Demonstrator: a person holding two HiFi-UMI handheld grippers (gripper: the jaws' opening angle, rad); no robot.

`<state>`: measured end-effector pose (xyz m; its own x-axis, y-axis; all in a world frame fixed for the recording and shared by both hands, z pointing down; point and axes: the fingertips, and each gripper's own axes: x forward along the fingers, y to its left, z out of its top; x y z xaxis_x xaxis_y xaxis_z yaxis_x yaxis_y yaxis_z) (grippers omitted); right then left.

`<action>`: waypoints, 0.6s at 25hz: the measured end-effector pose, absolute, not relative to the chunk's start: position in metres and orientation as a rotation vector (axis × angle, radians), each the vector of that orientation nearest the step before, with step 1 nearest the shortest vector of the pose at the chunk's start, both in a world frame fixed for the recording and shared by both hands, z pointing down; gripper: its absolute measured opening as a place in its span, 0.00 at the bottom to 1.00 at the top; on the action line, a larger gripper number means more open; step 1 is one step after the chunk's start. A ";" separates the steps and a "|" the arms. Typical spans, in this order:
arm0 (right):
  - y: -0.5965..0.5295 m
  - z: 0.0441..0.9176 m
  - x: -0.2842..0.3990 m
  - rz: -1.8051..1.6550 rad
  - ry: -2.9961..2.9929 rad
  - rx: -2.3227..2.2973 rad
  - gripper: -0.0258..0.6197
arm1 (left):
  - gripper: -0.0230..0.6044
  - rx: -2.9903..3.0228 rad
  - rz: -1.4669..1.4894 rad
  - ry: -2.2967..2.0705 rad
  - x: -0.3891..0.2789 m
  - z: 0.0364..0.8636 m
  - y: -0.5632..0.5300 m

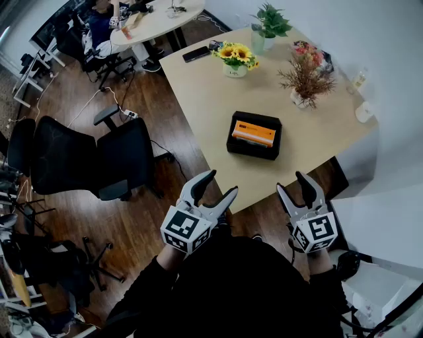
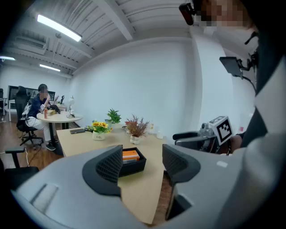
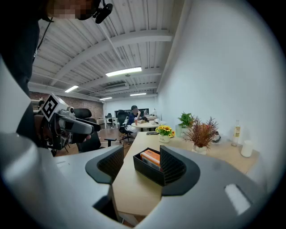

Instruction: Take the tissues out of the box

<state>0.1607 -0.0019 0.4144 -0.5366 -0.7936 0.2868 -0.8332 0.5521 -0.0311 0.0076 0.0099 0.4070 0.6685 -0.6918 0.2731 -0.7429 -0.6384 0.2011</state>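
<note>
A black open box (image 1: pixel 231 142) stands on the light wooden table (image 1: pixel 198 112), with orange tissue packs (image 1: pixel 254 133) inside it. My left gripper (image 1: pixel 221 183) and right gripper (image 1: pixel 291 181) hover side by side off the table's near corner, short of the box, both open and empty. In the left gripper view the box (image 2: pixel 136 166) with its orange pack (image 2: pixel 130 155) shows between the spread jaws of the left gripper (image 2: pixel 142 163), well ahead. The right gripper view frames the box (image 3: pixel 147 172) and pack (image 3: pixel 151 157) between the parted jaws of the right gripper (image 3: pixel 141 165).
Behind the box stand a sunflower pot (image 1: pixel 236 59), a green plant (image 1: pixel 268 26) and a dried-flower pot (image 1: pixel 305 79); a phone (image 1: pixel 196 53) lies at the far edge. Black office chairs (image 1: pixel 86 158) stand left of the table. A person sits at a round table (image 1: pixel 155 16) farther back.
</note>
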 end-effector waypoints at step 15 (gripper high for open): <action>-0.137 0.518 0.120 0.126 -2.098 0.734 0.55 | 0.45 2.469 0.273 -1.020 -0.086 0.452 -0.077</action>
<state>0.1196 -0.1370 0.5182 -0.4350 -0.4550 0.7770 -0.5451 0.8199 0.1750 -0.0860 -0.0773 0.4515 0.7064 -0.6181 0.3450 -0.7078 -0.6238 0.3314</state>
